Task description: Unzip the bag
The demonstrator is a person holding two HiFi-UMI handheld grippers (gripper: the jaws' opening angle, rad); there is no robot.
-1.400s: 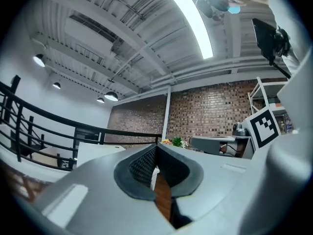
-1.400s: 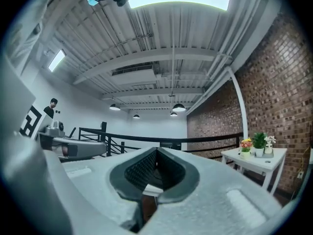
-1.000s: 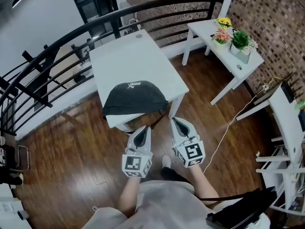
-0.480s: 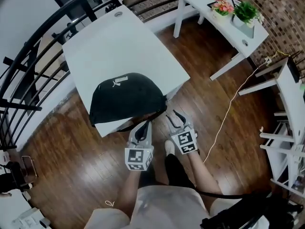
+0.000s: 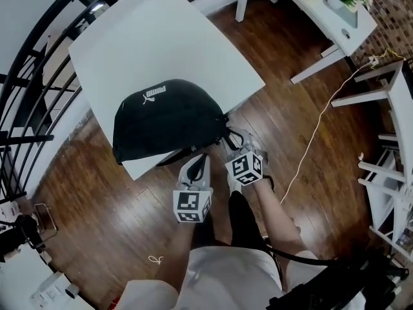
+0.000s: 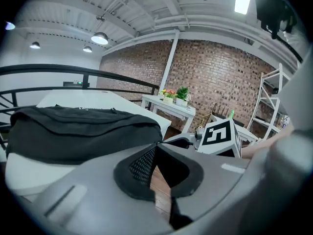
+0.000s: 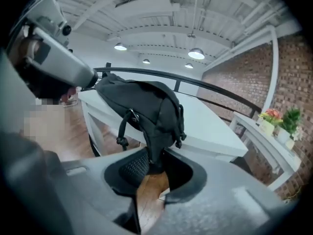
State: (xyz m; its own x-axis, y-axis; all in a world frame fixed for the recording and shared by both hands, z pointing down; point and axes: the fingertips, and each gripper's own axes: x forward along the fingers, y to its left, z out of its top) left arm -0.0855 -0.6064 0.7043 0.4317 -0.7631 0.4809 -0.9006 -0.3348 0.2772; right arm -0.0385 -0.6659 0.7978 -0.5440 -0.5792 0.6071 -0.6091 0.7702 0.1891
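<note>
Bag [image 5: 164, 115], black and dome-topped, lies on the near corner of the white table [image 5: 161, 37]. Its long axis runs across you from left to right, and its right end reaches the table's near edge. That right end is what your next move turns on.

Your right gripper [image 7: 155, 163] is the nearer of the two and sits just off that end. In the right gripper view the bag's end stands straight ahead along the line of the jaws. A strap [image 7: 122, 126] loops down on its left, and short knotted cords [image 7: 182, 131] dangle on its right. Those cords are probably the zip pulls, though no slider shows clearly enough to be sure. The right jaws have just been opening and now stand moderately apart. The lowest fold of the bag's end shows at the mouth of the gap, and the pads do not press on it.

Your left gripper [image 5: 199, 162] hangs just beside the right one, off the bag's near long side and below the table's edge. The bag lies ahead and to the left of its tips. Its jaws are together with nothing between them, so it is not yet ready to steady the fabric.

Judge your reach by the right end.
</note>
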